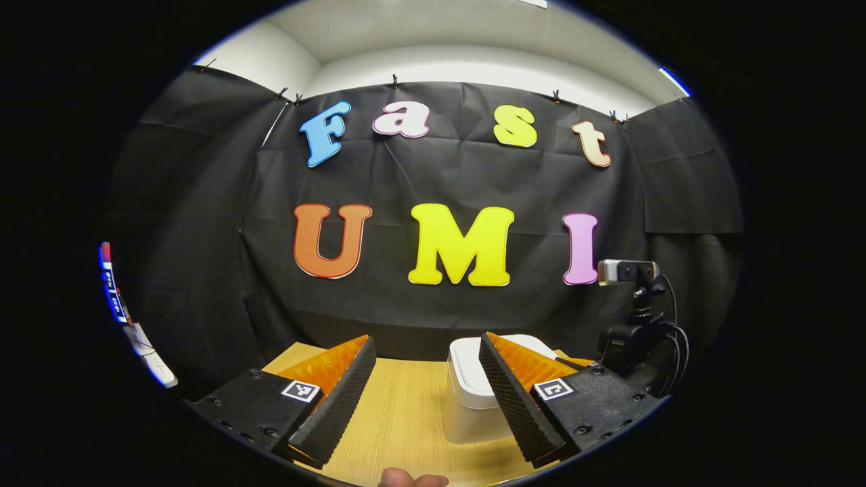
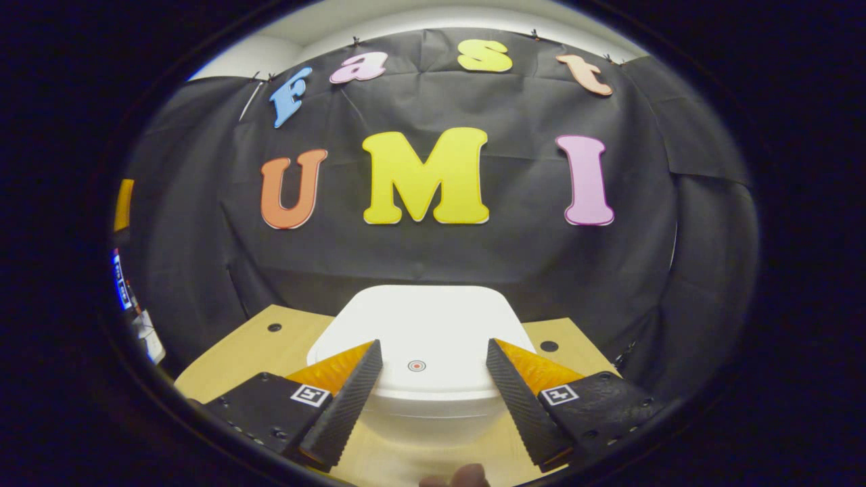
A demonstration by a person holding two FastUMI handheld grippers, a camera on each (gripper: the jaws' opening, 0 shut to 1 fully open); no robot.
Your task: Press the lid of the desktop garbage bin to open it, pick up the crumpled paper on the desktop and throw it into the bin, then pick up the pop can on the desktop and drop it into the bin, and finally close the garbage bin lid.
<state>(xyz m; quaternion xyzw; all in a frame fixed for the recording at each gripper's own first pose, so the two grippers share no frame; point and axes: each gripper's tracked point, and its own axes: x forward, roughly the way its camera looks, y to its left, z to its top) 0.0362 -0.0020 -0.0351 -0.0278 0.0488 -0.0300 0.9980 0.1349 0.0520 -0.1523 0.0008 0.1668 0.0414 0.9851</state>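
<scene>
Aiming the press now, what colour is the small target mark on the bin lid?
Red, a ringed dot on the white lid; clearest in the right gripper view.

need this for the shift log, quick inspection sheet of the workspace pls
surface: wooden desktop, two small holes in it
job's things: white garbage bin, lid down, round mark on top
clutter: nothing seen
grippers: left gripper open, holding nothing; right gripper open, fingers either side of the bin
cables: black cables hang from a small camera on a stand
surroundings: black cloth wall behind the desk
</scene>
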